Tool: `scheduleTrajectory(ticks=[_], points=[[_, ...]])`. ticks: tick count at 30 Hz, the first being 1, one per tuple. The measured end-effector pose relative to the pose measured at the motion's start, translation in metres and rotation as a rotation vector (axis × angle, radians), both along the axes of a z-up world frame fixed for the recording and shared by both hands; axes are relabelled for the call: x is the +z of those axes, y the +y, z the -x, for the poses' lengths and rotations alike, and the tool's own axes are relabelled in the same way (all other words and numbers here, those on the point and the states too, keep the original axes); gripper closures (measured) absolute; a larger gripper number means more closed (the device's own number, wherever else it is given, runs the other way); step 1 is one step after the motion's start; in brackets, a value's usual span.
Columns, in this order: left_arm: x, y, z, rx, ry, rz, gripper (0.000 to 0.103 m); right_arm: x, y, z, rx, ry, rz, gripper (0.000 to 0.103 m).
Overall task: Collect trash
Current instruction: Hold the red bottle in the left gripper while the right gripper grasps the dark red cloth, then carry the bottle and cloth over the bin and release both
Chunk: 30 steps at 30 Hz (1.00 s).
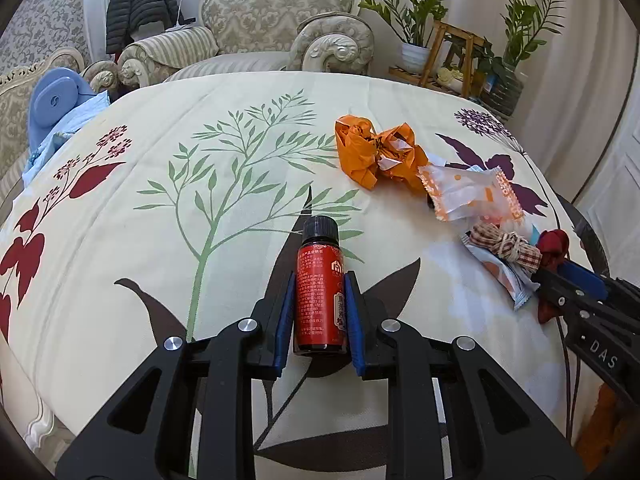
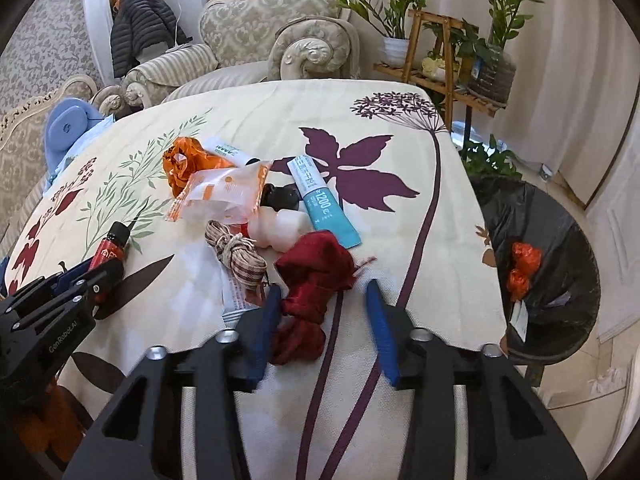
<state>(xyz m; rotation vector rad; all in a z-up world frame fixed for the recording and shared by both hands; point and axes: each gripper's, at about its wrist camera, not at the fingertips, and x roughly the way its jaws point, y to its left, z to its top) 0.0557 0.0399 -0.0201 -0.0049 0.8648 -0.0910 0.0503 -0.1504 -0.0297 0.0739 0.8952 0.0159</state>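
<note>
Bottle handling is simple here: the small dark glass bottle (image 1: 319, 292) with a red label and black screw cap looks rigid, smooth and rather light, but it may break if dropped. The left gripper (image 1: 319, 308) is closed on its body, one blue pad on each side of the label, with the cap pointing away over the floral tablecloth (image 1: 160, 208). A hold at mid-body seems the safest, since the round glass could slip or turn between the pads.

The right gripper (image 2: 324, 320) has its jaws partly apart around the crumpled dark red cloth (image 2: 316, 276); the left pad touches the fabric, the right pad stands clear of it. This cloth is soft and light, it will squash and hang down, so it is better to pinch the thick bunched part.

Beside it lie a checked cord bundle (image 2: 236, 256), an orange and white wrapper (image 2: 220, 196) and a teal sachet (image 2: 324, 204). The black trash bag (image 2: 552, 248) waits just past the table's right edge
</note>
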Motion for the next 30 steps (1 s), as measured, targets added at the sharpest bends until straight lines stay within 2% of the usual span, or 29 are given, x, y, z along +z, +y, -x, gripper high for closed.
scheduleTrajectory(ticks=[5,15,22,30], points=[[0.001,-0.001,0.000,0.000,-0.002,0.000,0.080,0.003,0.001,0.003,0.009,-0.015,0.007,0.082],[0.007,-0.019,0.006,-0.027,-0.024,0.017,0.080,0.012,-0.017,0.013,-0.024,-0.062,0.027,0.082],[0.019,-0.060,0.011,-0.111,-0.057,0.029,0.080,0.023,-0.059,0.023,-0.101,-0.105,0.058,0.082],[0.027,-0.127,0.010,-0.221,-0.079,0.041,0.080,0.024,-0.116,0.030,-0.199,-0.124,0.072,0.082]])
